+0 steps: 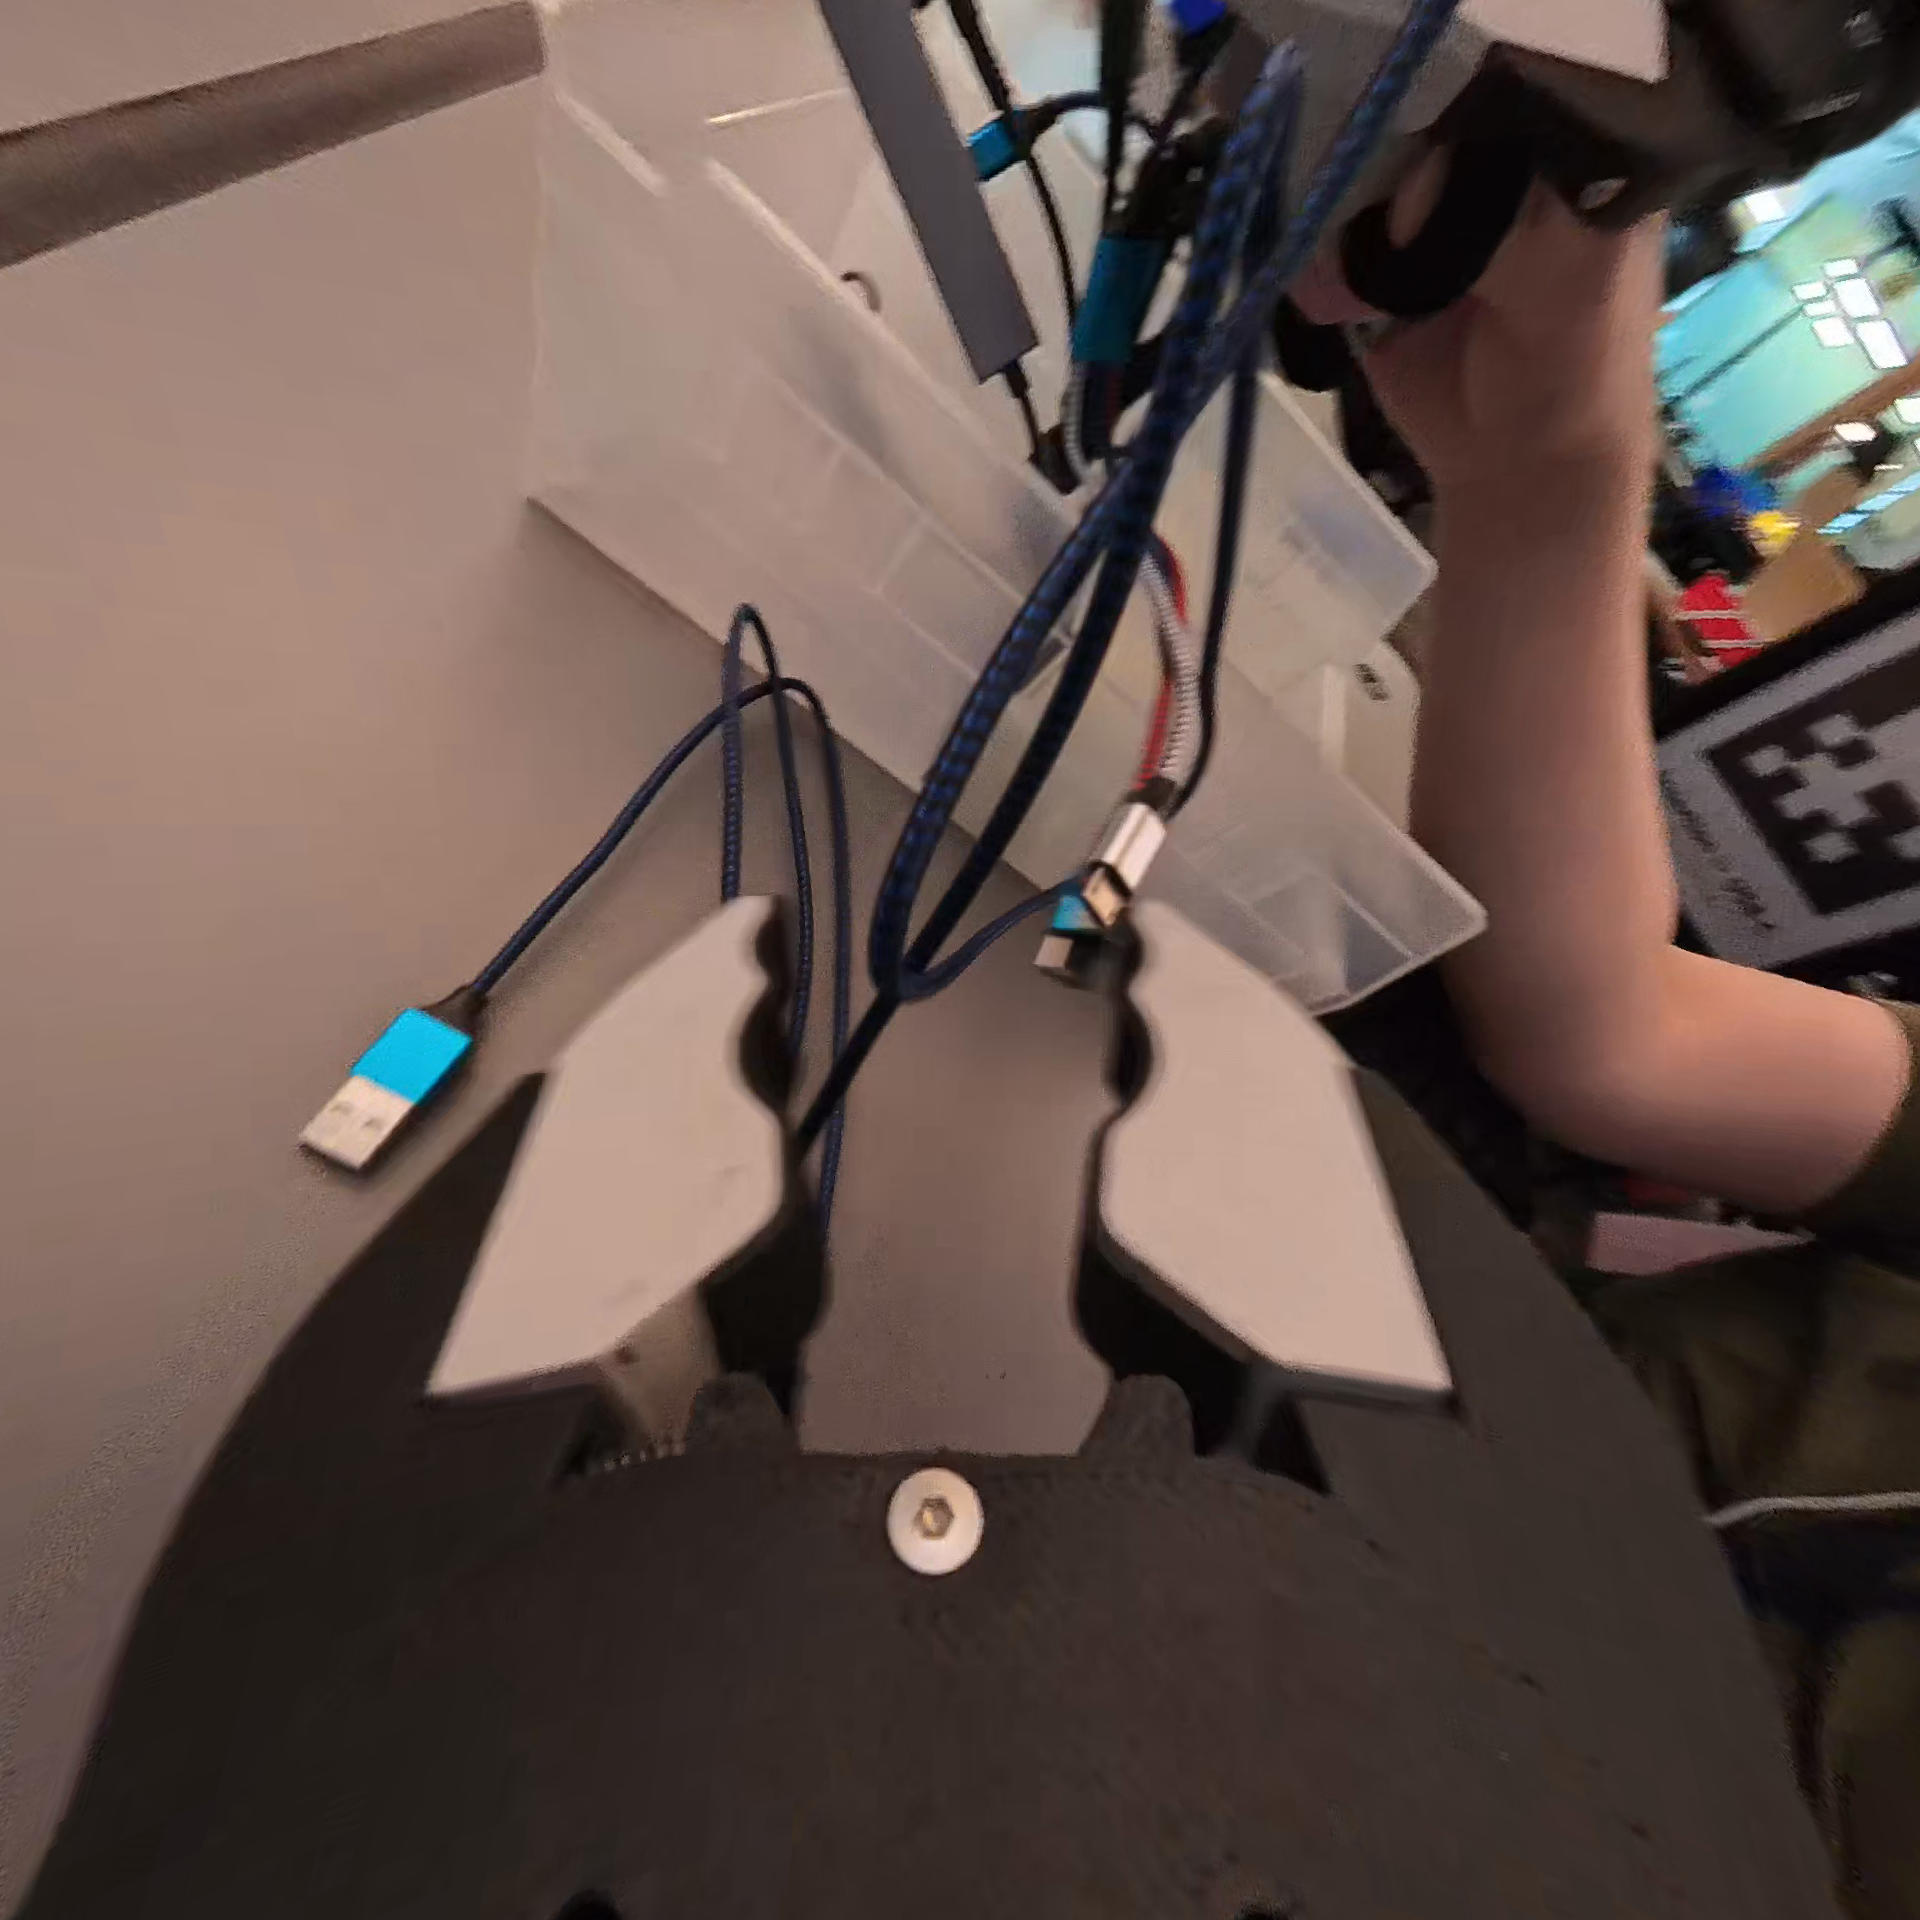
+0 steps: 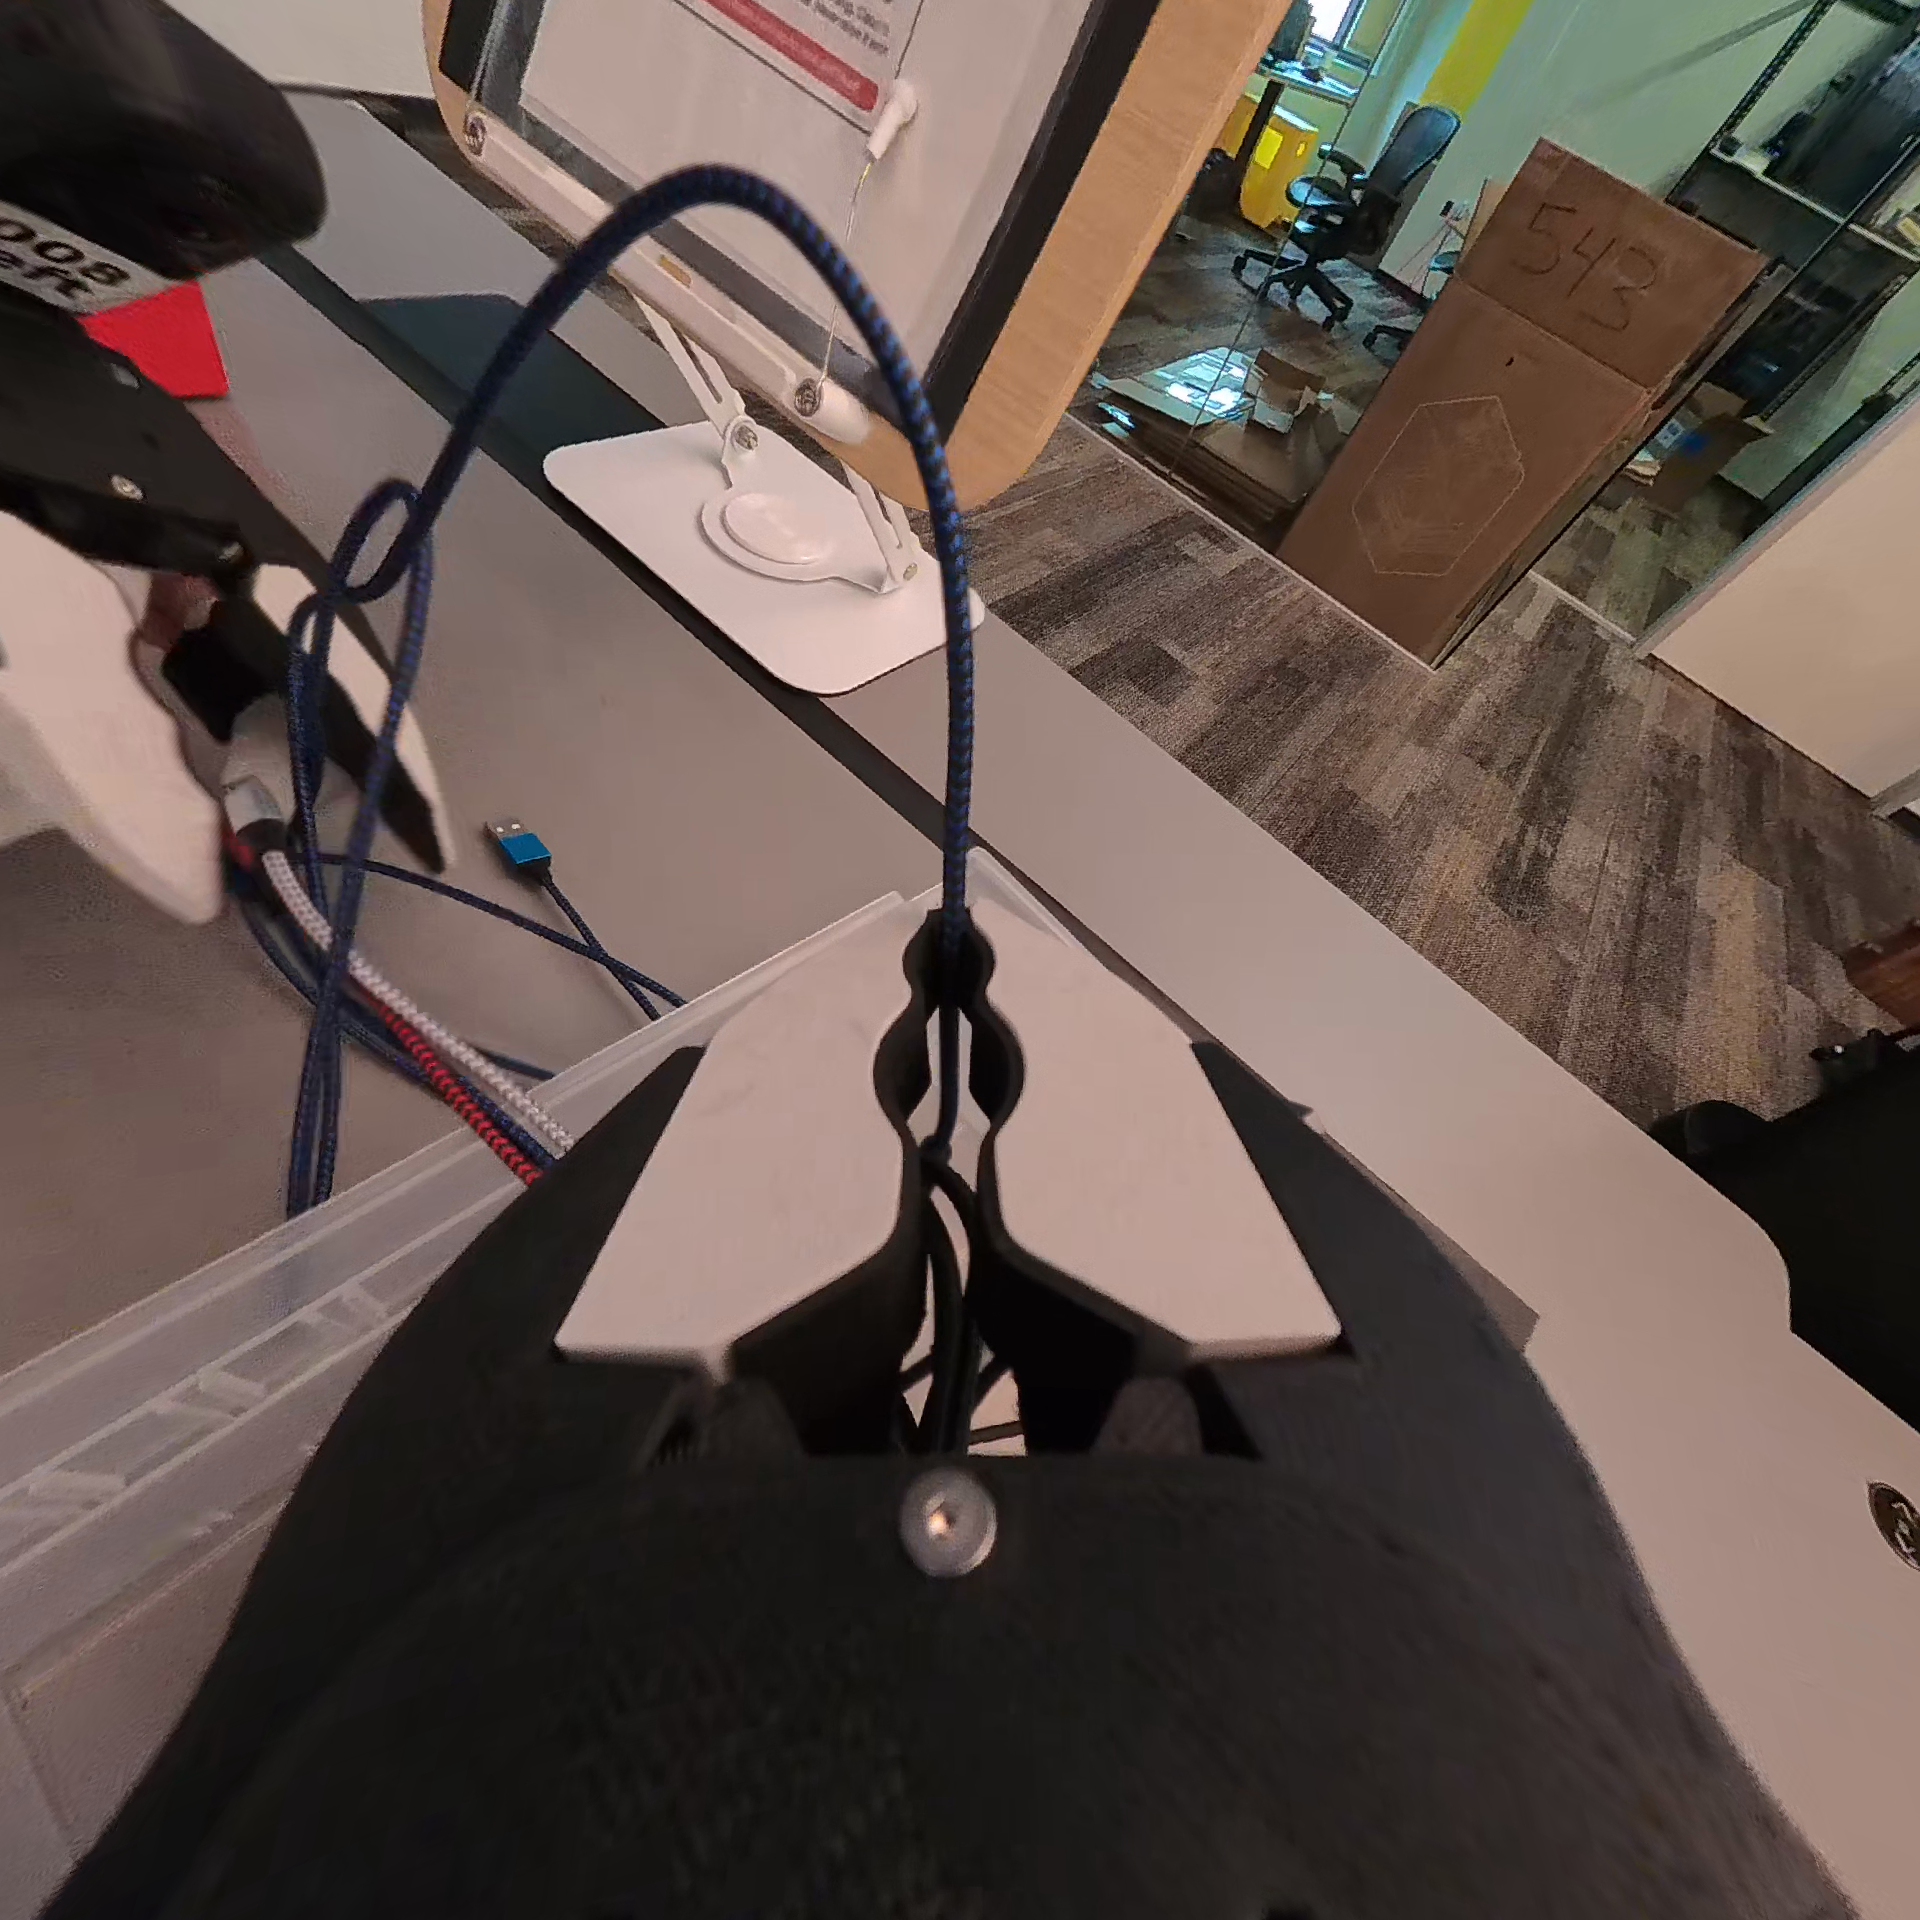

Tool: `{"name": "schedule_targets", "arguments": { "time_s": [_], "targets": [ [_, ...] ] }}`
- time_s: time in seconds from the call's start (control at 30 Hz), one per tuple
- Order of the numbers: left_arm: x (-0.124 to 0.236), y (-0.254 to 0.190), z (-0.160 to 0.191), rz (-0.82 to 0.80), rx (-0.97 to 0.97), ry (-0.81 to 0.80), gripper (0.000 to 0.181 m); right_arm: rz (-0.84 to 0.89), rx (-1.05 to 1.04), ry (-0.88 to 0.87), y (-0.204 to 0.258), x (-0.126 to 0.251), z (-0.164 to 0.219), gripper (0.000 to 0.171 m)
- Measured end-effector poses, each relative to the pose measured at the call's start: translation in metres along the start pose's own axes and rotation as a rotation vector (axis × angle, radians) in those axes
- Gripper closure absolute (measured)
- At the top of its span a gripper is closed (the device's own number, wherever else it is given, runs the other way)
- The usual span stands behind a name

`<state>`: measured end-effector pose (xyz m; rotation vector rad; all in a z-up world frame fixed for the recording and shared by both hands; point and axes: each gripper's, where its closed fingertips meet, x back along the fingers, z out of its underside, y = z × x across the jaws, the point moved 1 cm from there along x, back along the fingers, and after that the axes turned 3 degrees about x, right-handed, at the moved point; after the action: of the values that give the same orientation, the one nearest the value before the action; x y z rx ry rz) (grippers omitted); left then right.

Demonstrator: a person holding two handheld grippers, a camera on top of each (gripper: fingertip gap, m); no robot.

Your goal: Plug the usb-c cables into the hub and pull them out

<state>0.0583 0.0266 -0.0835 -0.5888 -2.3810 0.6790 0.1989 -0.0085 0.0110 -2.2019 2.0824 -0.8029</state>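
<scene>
The grey hub [image 1: 935, 187] lies on a clear plastic box [image 1: 831, 499], with a teal plug [image 1: 994, 145] at its side. My left gripper [image 1: 945, 935] is open, and several blue braided cables run between its fingers. A silver plug [image 1: 1127, 842] and a small teal plug [image 1: 1070, 930] hang just off its right fingertip. My right gripper [image 2: 948, 925] is shut on a blue-black braided cable [image 2: 727, 203] that arches up and drops toward the left gripper [image 2: 281, 821]. A teal USB-A plug [image 1: 390, 1081] lies loose on the table and also shows in the right wrist view [image 2: 520, 844].
A red-and-white cable [image 2: 436, 1049] runs from the box [image 2: 208, 1351] among the blue ones. A white stand [image 2: 790, 582] with a screen stands at the table's far edge. A person's forearm [image 1: 1538, 675] holds the right gripper [image 1: 1558, 62] above the box. The floor drops off to the right. The grey hub [image 1: 935, 187] lies some 9 centimetres from my right tips, 20 centimetres from my left tips.
</scene>
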Motion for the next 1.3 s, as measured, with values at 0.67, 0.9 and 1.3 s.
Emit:
{"name": "schedule_targets", "arguments": {
  "time_s": [0.67, 0.9, 1.3],
  "targets": [
    [0.03, -0.083, -0.123, -0.366, -0.327, 0.426, 0.172, 0.033, 0.031, -0.061, -0.011, 0.052, -0.01, 0.112],
    [-0.02, -0.106, -0.162, -0.457, -0.255, 0.542, 0.172, -0.139, -0.145, -0.263, 0.025, 0.057, -0.062, 0.047],
    [-0.068, -0.134, -0.193, -0.366, -0.224, 0.499, 0.144, -0.15, -0.376, -0.061, 0.006, 0.029, -0.03, 0.167]
  ]
}}
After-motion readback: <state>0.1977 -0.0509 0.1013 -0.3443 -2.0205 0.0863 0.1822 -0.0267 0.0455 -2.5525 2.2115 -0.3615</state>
